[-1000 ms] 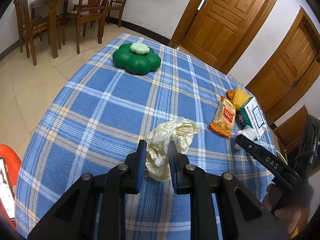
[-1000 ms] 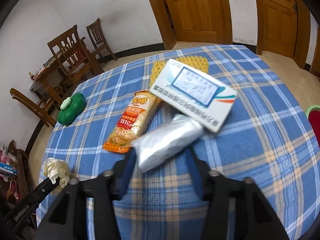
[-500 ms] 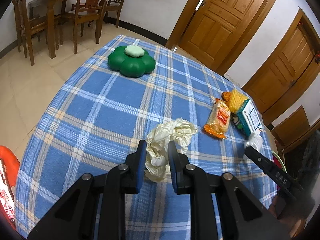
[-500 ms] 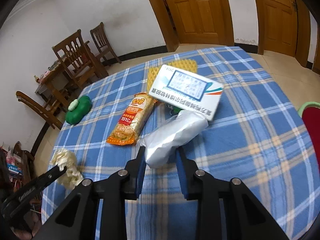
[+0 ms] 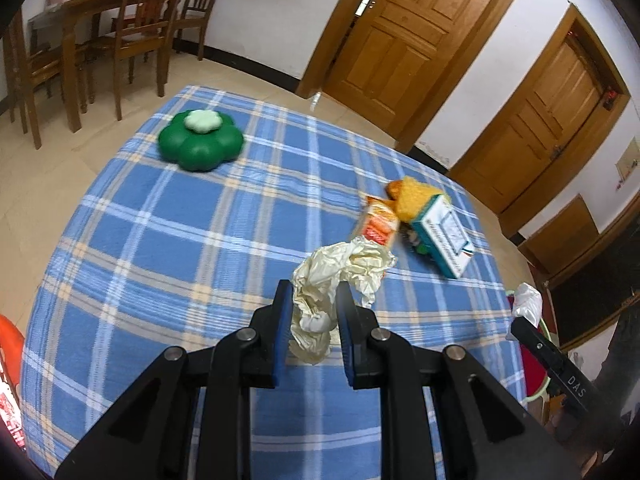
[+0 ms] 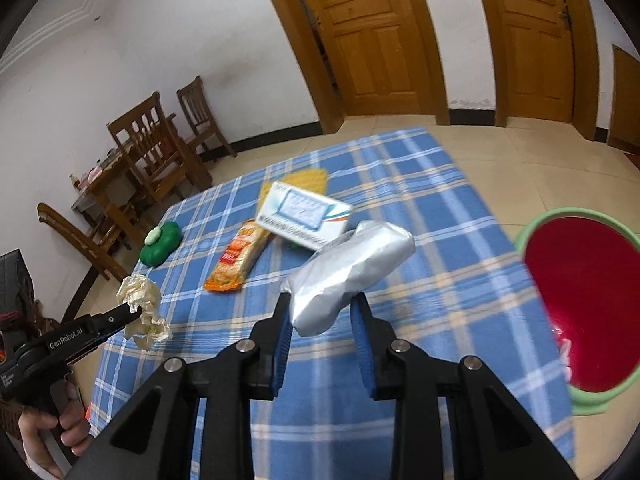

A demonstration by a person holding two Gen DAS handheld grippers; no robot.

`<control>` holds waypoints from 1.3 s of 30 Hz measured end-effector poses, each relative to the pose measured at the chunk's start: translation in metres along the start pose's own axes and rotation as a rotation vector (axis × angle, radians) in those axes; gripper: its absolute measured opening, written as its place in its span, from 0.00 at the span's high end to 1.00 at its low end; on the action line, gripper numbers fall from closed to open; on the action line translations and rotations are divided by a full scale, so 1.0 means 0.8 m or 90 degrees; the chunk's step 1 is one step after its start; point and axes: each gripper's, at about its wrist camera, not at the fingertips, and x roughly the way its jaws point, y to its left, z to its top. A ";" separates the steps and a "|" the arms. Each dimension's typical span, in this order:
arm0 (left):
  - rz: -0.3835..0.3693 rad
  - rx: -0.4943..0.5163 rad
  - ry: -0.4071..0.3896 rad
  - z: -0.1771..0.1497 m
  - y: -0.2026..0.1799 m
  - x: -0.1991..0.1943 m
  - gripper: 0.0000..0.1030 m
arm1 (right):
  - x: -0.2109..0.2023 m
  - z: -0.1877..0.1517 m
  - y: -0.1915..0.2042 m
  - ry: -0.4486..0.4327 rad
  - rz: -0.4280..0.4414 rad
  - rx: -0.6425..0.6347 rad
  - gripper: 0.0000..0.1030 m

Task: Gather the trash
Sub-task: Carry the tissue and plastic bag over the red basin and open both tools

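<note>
Two tongs loaded: left tongs (image 5: 310, 312) clamp crumpled wrapper (image 5: 340, 268); right tongs (image 6: 320, 312) clamp silver packet (image 6: 352, 264) beside red bin (image 6: 576, 304).

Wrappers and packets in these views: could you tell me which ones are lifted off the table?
Two: the crumpled cream wrapper in the left gripper, and the silver foil packet in the right gripper.

Crumpled cream paper wad (image 5: 340, 276), shiny silver foil packet (image 6: 348, 272), glossy orange snack wrapper (image 6: 236, 260), matt checked tablecloth (image 5: 180, 240), varnished wooden doors (image 5: 400, 40).
</note>
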 end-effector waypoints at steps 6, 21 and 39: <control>-0.024 0.018 0.010 0.002 -0.028 0.000 0.79 | -0.034 0.002 -0.040 -0.032 -0.025 0.027 0.69; -0.078 0.091 0.031 0.005 -0.119 0.005 0.79 | -0.086 -0.005 -0.134 -0.081 -0.077 0.105 0.69; -0.125 0.188 0.072 -0.001 -0.239 0.046 0.79 | -0.100 -0.016 -0.224 -0.089 -0.129 0.183 0.69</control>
